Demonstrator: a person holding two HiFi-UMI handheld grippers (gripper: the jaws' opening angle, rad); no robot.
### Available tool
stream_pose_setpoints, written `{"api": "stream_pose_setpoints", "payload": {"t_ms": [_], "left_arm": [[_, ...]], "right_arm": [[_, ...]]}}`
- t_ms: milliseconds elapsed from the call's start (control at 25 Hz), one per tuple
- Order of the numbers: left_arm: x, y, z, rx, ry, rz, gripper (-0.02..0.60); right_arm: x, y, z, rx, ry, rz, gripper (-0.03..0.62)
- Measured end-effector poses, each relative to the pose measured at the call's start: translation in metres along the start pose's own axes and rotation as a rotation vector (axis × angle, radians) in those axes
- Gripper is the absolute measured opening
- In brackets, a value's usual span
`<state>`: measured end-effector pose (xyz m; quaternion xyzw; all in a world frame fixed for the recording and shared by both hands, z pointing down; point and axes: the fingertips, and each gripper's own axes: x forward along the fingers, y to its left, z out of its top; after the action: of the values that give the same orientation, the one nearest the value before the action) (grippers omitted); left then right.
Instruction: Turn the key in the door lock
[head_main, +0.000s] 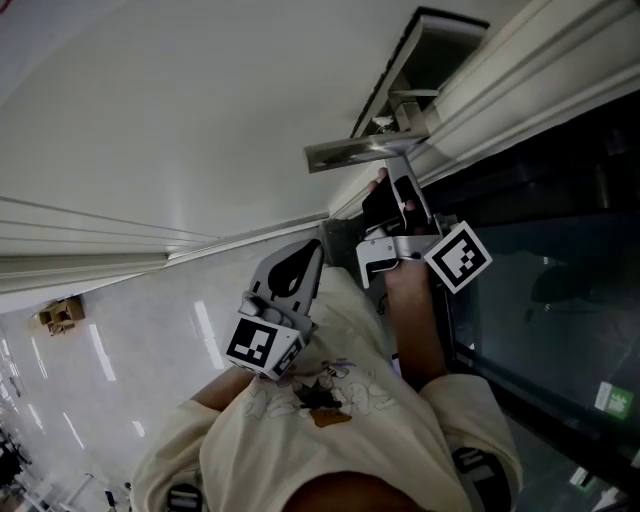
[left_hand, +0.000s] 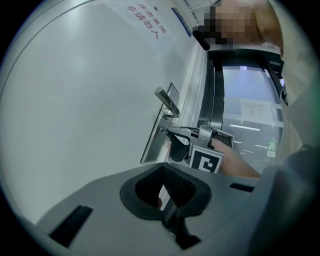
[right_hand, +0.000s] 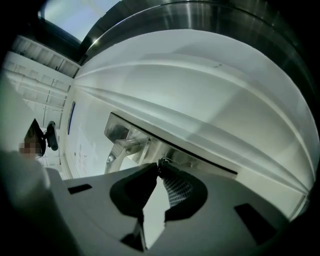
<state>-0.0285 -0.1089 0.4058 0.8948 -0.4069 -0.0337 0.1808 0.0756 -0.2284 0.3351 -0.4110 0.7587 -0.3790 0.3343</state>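
Observation:
The white door (head_main: 200, 120) carries a metal lever handle (head_main: 350, 152) on a long steel lock plate (left_hand: 151, 147). My right gripper (head_main: 386, 186) points at the plate just below the handle. In the right gripper view its jaw tips (right_hand: 160, 166) meet on a small metal key (right_hand: 163, 162) that sticks out of the plate (right_hand: 150, 149), beside the handle (right_hand: 120, 144). My left gripper (head_main: 312, 252) hangs back near the person's chest, shut with nothing in it, aimed level at the door (left_hand: 75, 100). From there the right gripper (left_hand: 163, 131) shows against the plate.
A dark glass panel (head_main: 560, 290) in a black frame runs beside the door on the right. A pale door frame (head_main: 520, 70) separates them. A notice with red print (left_hand: 147, 22) is stuck higher on the door. Shiny floor tiles (head_main: 120, 350) lie below.

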Motion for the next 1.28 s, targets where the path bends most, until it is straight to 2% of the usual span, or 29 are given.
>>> {"api": "stream_pose_setpoints", "payload": {"t_ms": [80,200,280,400,520,640,720,800,1080,1280], "left_arm": [[0.001,0.000,0.000,-0.002,0.003,-0.003,0.005],[0.001,-0.001,0.001,-0.014,0.006,-0.003,0.005],[0.001,0.000,0.001,-0.029,0.005,-0.001,0.005],[0.002,0.009,-0.005,-0.054,0.013,0.012,0.005],[0.002,0.012,-0.019,-0.081,0.036,0.017,0.005],[0.004,0.008,-0.026,-0.099,0.041,0.011,0.005],[0.000,0.003,-0.022,-0.088,0.029,0.013,0.005],[-0.006,0.002,-0.013,-0.063,0.006,0.029,0.005],[-0.034,-0.017,-0.011,-0.032,-0.026,0.120,0.005],[-0.041,-0.060,-0.027,-0.062,-0.027,0.142,0.005]], "right_arm": [[0.000,0.001,0.000,0.013,-0.003,0.014,0.038],[-0.007,0.001,0.002,-0.050,0.001,-0.003,0.096],[-0.017,0.001,0.001,-0.148,0.012,-0.031,0.122],[-0.037,-0.006,-0.010,-0.356,0.048,-0.084,0.127],[-0.064,-0.020,-0.031,-0.583,0.140,-0.170,0.126],[-0.091,-0.041,-0.054,-0.694,0.245,-0.271,0.106],[-0.105,-0.049,-0.073,-0.713,0.304,-0.299,0.102],[-0.109,-0.050,-0.090,-0.704,0.341,-0.283,0.085],[-0.112,-0.012,-0.118,-0.681,0.398,-0.093,0.069],[-0.152,0.002,-0.114,-0.659,0.407,-0.048,0.065]]}}
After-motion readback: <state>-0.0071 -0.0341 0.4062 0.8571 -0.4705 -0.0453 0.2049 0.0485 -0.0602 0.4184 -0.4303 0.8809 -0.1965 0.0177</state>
